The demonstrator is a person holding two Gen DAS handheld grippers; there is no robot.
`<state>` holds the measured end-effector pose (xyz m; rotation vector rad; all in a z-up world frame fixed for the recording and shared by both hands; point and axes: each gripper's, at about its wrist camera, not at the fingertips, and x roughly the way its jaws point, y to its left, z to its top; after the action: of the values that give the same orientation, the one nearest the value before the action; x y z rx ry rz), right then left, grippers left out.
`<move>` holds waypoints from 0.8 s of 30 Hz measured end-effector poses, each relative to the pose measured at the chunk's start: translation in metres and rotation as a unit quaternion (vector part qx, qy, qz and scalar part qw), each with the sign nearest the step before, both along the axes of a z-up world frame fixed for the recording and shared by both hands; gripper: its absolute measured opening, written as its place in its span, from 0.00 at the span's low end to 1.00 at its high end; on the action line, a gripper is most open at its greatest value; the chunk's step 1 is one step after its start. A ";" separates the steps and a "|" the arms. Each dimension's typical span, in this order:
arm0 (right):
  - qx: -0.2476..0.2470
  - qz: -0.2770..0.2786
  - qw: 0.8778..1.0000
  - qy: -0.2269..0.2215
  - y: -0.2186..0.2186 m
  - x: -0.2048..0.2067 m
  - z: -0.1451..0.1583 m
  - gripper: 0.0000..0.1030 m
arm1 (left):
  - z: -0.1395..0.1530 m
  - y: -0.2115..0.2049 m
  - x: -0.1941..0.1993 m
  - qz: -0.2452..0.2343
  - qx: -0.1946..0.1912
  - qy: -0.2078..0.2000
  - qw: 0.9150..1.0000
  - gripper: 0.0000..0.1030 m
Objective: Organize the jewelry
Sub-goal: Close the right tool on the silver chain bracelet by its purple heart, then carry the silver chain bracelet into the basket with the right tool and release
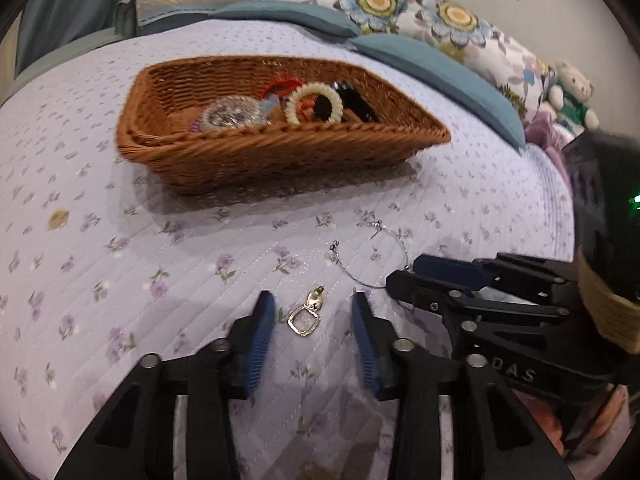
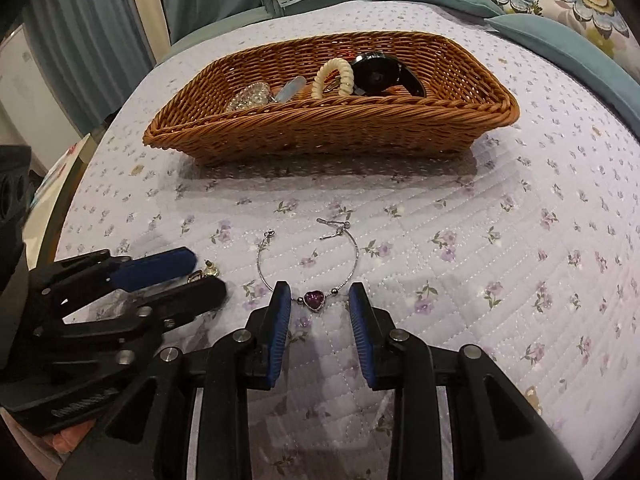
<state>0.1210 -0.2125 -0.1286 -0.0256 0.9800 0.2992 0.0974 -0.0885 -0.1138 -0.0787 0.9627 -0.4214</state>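
Left tool (image 1: 314, 316) straddles the small gold drop earring (image 1: 306, 316) lying on the lilac floral quilted bed (image 1: 120, 280); jaws apart, pads not touching it. Right tool (image 2: 320, 300) likewise brackets the purple heart charm of the thin silver bangle (image 2: 314, 299), jaws apart, nothing gripped. Likely both are lined up for simultaneous pickups. Beyond them, the brown woven wicker basket (image 2: 340, 128) already holds a cream coil hair tie (image 2: 330, 76), a black watch (image 2: 376, 74) and a sparkly clear piece (image 2: 246, 98).

From my right wrist view, my left tool (image 2: 206, 276) hides most of the gold earring (image 2: 202, 273). The basket (image 2: 332, 128) rim cuts off the jewelry inside; the glittery piece (image 2: 248, 98) is too blurred to name.
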 end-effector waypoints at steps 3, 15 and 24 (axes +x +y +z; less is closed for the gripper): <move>-0.008 0.002 1.000 -0.001 0.004 0.001 -0.002 0.27 | 0.000 -0.007 -0.001 -0.004 0.019 -0.007 1.000 0.33; -0.003 0.012 1.000 -0.014 0.005 -0.006 0.002 0.11 | 0.004 -0.007 -0.007 -0.005 0.024 -0.029 0.999 0.15; 0.019 0.013 0.999 -0.037 -0.002 -0.014 0.012 0.11 | 0.009 0.003 -0.014 0.007 0.003 -0.045 0.999 0.15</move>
<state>0.1071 -0.2149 -0.1171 -0.0142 0.9005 0.3379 0.0833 -0.0859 -0.1045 -0.0610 0.8747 -0.4055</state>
